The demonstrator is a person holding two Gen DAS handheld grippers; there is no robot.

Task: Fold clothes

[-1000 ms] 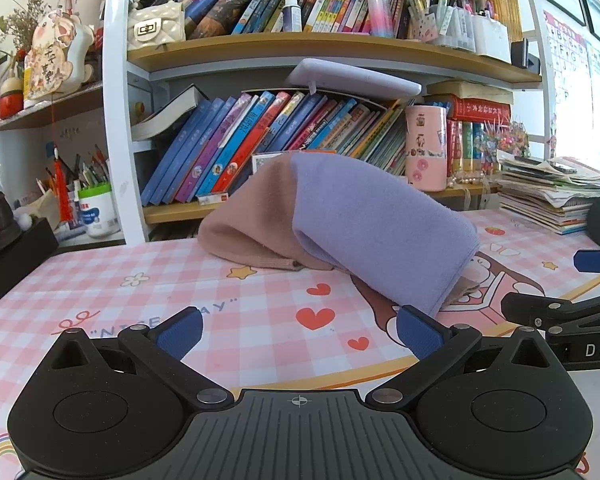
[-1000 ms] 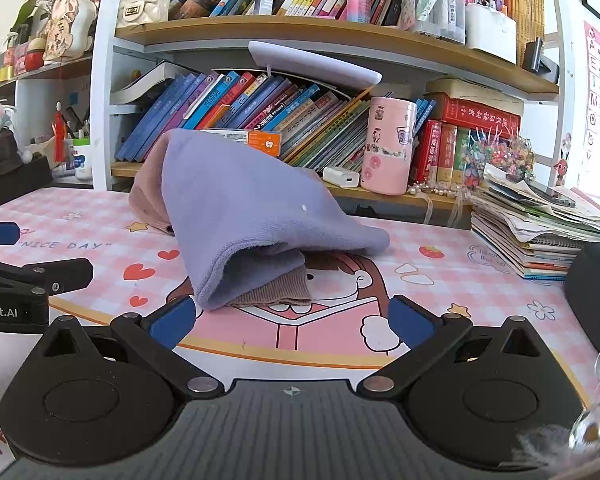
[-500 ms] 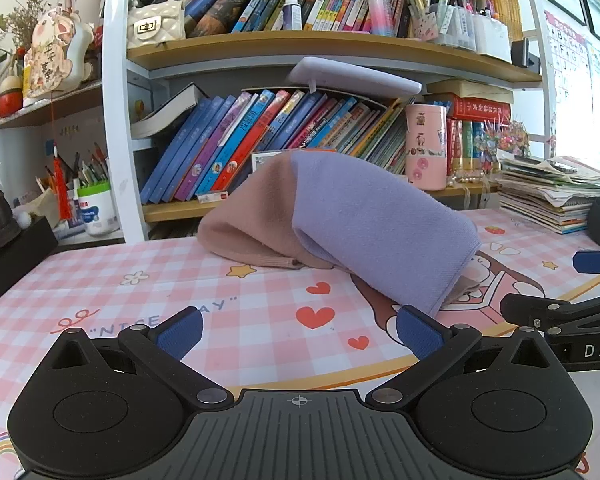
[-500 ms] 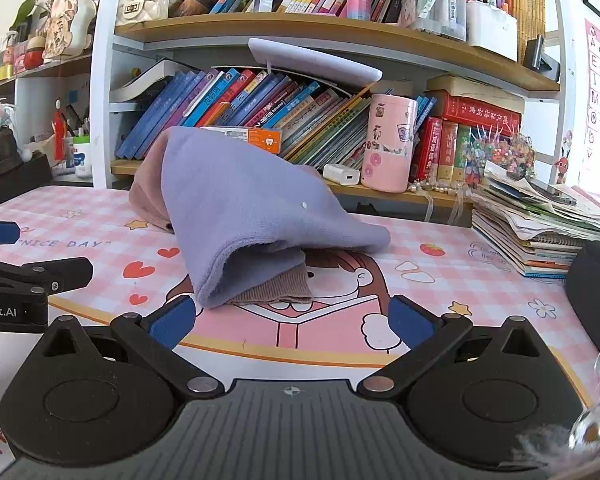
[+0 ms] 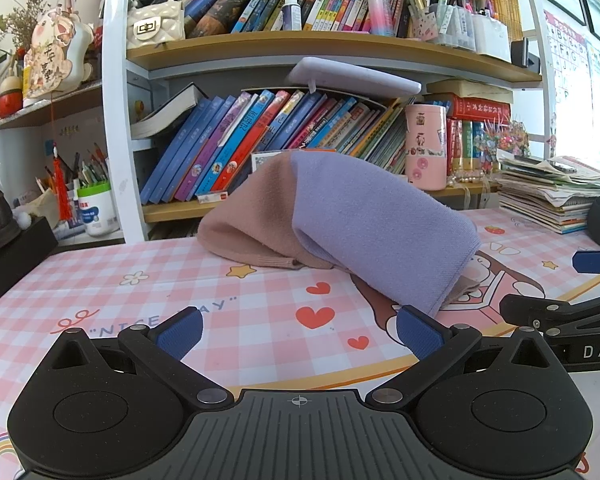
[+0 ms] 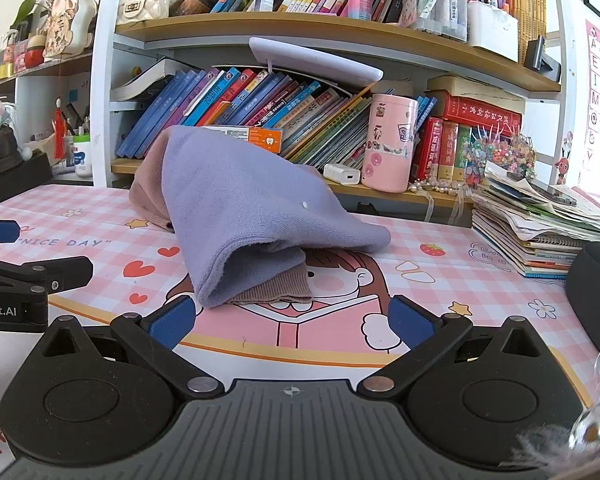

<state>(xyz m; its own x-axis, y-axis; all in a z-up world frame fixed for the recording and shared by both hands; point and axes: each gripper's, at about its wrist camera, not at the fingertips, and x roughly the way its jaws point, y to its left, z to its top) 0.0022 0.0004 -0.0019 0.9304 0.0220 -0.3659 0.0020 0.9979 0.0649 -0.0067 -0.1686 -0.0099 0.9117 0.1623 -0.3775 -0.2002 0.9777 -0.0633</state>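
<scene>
A folded garment, lilac (image 5: 372, 224) on its near half and dusty pink (image 5: 252, 224) on its far half, lies humped on the pink checked table mat (image 5: 220, 292). In the right wrist view the lilac fold (image 6: 244, 208) covers a ribbed pink hem (image 6: 276, 286). My left gripper (image 5: 298, 332) stands open just short of the garment's near corner, nothing between its blue pads. My right gripper (image 6: 290, 318) is open too, its left pad close to the lilac corner. Each gripper shows at the edge of the other's view.
A bookshelf (image 5: 300, 44) packed with books stands behind the table. A pink cup (image 6: 388, 148) and a white charger (image 6: 342, 174) sit on its lower board. A stack of magazines (image 6: 540, 224) and a black round object (image 6: 596, 284) occupy the right side.
</scene>
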